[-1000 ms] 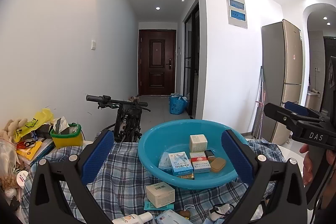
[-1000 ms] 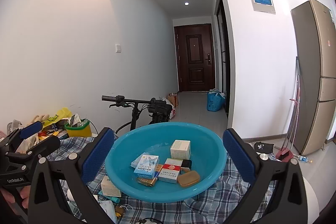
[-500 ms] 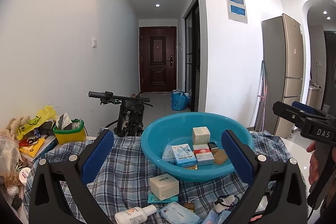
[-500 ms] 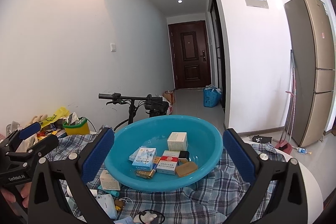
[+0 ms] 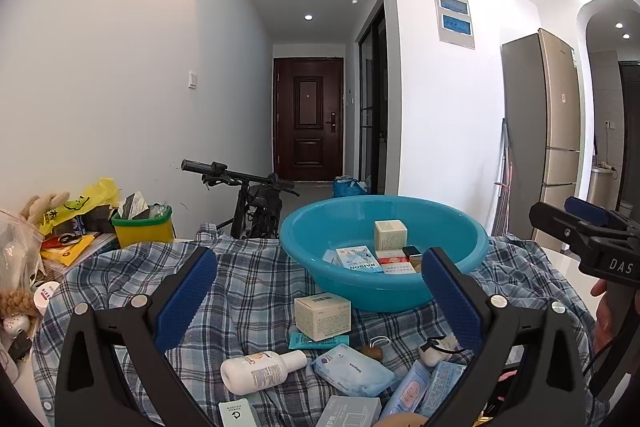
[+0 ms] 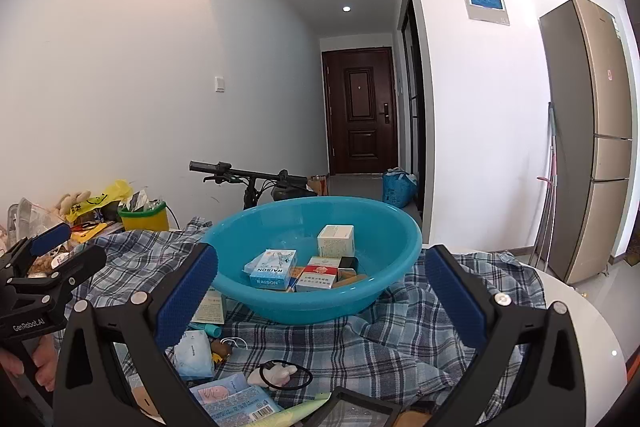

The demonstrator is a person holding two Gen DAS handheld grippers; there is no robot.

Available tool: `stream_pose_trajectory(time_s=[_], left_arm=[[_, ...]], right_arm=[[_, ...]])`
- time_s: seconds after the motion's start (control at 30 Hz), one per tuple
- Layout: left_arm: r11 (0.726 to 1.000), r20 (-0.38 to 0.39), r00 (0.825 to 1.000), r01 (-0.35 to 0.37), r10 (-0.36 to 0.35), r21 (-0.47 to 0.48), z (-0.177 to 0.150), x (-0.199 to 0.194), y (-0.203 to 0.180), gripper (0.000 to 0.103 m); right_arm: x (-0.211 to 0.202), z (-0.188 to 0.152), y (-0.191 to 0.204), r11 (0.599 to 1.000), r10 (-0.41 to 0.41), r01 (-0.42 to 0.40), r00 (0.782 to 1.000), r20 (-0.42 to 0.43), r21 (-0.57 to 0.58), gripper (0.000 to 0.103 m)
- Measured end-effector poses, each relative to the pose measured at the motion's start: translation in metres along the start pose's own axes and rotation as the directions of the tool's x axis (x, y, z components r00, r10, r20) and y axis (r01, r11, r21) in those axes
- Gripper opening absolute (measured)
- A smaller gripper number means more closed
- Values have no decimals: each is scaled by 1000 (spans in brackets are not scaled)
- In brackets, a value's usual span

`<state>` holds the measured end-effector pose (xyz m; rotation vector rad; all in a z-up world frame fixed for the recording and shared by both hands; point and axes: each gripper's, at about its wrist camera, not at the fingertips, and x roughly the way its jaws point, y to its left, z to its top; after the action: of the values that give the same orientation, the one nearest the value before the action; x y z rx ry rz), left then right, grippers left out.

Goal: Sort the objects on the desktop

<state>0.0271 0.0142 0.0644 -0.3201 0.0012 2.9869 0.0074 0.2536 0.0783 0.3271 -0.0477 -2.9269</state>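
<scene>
I have both hand-held grippers released and empty. My left hand-held gripper (image 5: 316,291) is nearer the cream box (image 5: 322,315), which sits on the desk just in front of the blue basin (image 5: 460,259), its long side lying across my fingers.

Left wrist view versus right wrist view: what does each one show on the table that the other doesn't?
Only the left wrist view shows the white bottle lying on the plaid cloth and the right gripper, held at its right edge. Only the right wrist view shows the black hair tie around a small white figure, and the left gripper at its left edge. Both show the blue basin holding the RAISON box, and the yellow bin. Both grippers are open and empty.
</scene>
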Motion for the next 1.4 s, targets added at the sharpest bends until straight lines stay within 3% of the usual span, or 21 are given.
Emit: stream_pose_trajectory(time_s=[0.17,0.43,0.6,0.9,1.0,1.2,1.4], left_arm=[[1000,-15,1000,-15,16,27,-16,3,-2,103],[999,2,999,-39,39,-24,-32,5,7,103],[998,-12,999,-51,51,-36,-41,12,11,103],[996,22,996,-82,81,30,-52,14,2,103],[989,-2,990,-140,141,51,-53,21,1,103],[992,-71,989,-128,127,-12,-55,34,16,103],[991,-72,988,-135,134,-11,-57,34,14,103]], right_arm=[[-5,-20,4,1000,7,-7,999,38,-15,103],[-14,-36,-3,998,-32,39,993,115,-59,103],[-6,-46,-13,998,-53,56,995,83,-34,103],[1,-56,-3,989,-81,88,995,63,-115,103],[10,-57,-6,988,-109,110,994,18,-111,103],[14,-58,-16,991,-115,113,993,-17,-73,103],[14,-59,-18,990,-124,123,992,-27,-65,103]])
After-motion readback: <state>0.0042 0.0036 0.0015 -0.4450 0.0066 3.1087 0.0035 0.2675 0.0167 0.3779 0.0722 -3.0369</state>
